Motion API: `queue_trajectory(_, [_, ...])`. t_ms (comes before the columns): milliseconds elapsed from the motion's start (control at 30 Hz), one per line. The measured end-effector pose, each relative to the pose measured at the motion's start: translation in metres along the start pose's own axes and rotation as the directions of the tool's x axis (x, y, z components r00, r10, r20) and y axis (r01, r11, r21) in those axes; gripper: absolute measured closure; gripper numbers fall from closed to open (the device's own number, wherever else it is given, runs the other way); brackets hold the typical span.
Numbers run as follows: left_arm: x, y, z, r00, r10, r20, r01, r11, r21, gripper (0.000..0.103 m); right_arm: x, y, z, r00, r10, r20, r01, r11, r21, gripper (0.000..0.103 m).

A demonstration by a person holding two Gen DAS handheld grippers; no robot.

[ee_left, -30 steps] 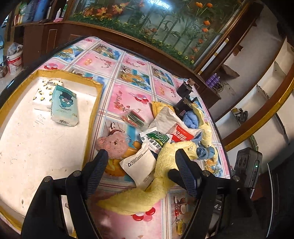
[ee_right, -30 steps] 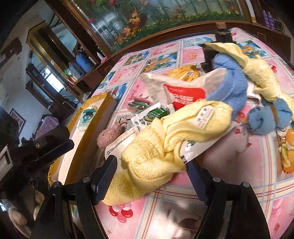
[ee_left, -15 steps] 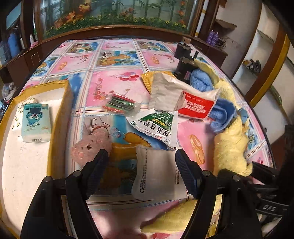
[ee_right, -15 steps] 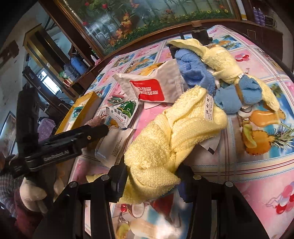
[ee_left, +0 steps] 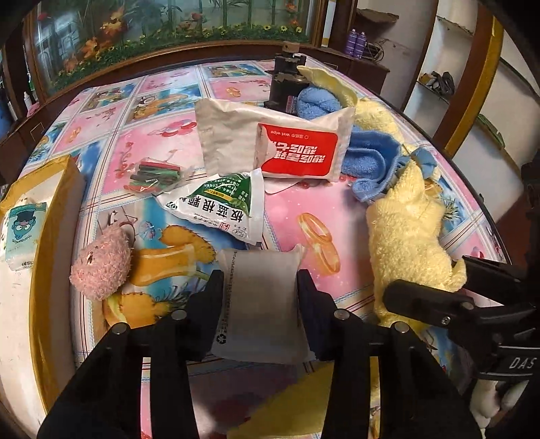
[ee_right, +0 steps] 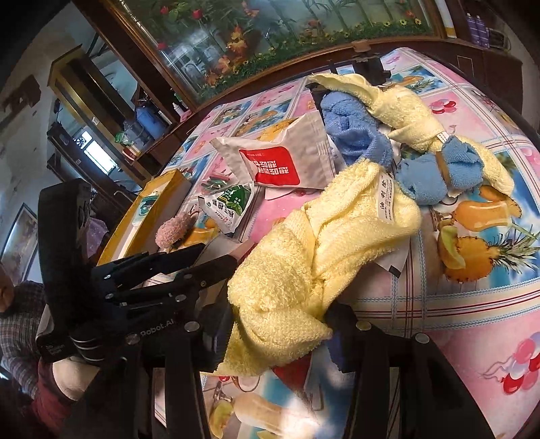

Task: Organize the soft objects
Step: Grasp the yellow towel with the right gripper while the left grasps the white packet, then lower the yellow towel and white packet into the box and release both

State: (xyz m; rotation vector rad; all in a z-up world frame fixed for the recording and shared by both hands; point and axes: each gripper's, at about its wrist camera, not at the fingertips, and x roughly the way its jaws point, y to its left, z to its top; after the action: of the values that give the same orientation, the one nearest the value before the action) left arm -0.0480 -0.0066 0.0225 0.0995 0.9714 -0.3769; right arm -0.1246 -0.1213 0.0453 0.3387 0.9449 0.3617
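Both grippers clamp: left gripper (ee_left: 260, 282) on white packet (ee_left: 260, 304), right gripper (ee_right: 280, 324) on yellow towel (ee_right: 320, 256).

Colourful cartoon tablecloth (ee_left: 162, 135) with fruit and balloon pictures. Big fish tank (ee_left: 175, 30) with plants and orange flowers along the far edge. Small black machine (ee_left: 287, 84) at the back of the table. Two purple cans (ee_left: 357, 40) on a dark cabinet. White shelves (ee_left: 449, 87) at right.
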Motion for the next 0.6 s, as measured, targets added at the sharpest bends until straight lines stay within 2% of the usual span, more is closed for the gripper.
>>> queue_trajectory(133, [-0.022, 0.009, -0.004, 0.996, -0.076, 0.052, 0.079, 0.994, -0.071, 0.063, -0.006, 0.007, -0.003, 1.0, -0.001, 0.03, 0.002, 0.999, -0.037, 0.055])
queue_trajectory(200, [-0.042, 0.019, -0.005, 0.987, -0.124, 0.102, 0.136, 0.983, -0.121, 0.063, -0.012, 0.012, -0.005, 0.999, 0.003, 0.054, 0.0, 0.999, -0.048, 0.056])
queue_trajectory(300, [-0.082, 0.037, -0.009, 0.972, -0.137, 0.19, 0.17, 0.971, -0.171, 0.063, -0.024, 0.022, -0.005, 0.995, 0.049, 0.086, -0.044, 0.997, -0.056, 0.056])
queue_trajectory(467, [-0.139, 0.086, -0.013, 0.948, -0.08, 0.308, 0.163, 0.953, -0.254, 0.063, -0.056, 0.069, 0.006, 0.977, 0.117, 0.177, -0.09, 0.984, -0.156, 0.056])
queue_trajectory(600, [-0.159, 0.136, -0.011, 0.941, 0.041, 0.336, 0.077, 0.941, -0.329, 0.063, -0.067, 0.12, 0.026, 0.961, 0.192, 0.201, -0.136, 0.955, -0.264, 0.056])
